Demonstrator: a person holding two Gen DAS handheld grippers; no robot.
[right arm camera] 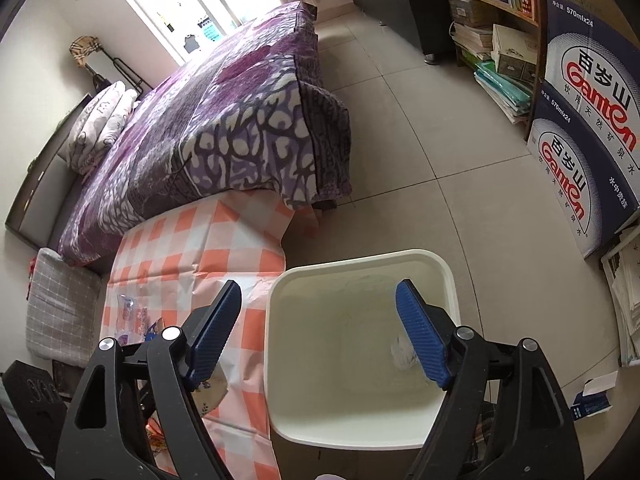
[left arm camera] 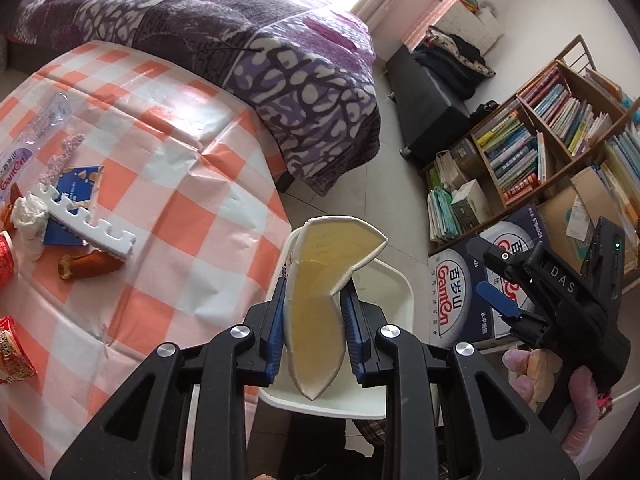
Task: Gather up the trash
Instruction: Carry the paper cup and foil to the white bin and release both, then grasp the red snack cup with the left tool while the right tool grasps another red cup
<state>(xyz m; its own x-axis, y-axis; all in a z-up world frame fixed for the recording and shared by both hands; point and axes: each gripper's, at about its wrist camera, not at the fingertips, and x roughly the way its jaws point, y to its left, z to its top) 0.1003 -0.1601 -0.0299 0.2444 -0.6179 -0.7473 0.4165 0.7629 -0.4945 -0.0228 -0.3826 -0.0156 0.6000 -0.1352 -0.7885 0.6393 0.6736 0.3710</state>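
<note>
My left gripper is shut on a flattened white paper cup with a yellowish inside. The cup hangs over the white bin beside the table. In the right wrist view my right gripper stands open over the same bin, nothing between its blue pads. A crumpled bit of clear plastic lies inside the bin. The right gripper also shows in the left wrist view, at the right. On the orange-checked table lie a foam strip, a blue wrapper, a tissue and a plastic bottle.
A bed with a purple blanket stands behind the table. A bookshelf and stacked Ganten water boxes line the right wall. Tiled floor lies between them. A brown wrapper and red cups sit near the table's left edge.
</note>
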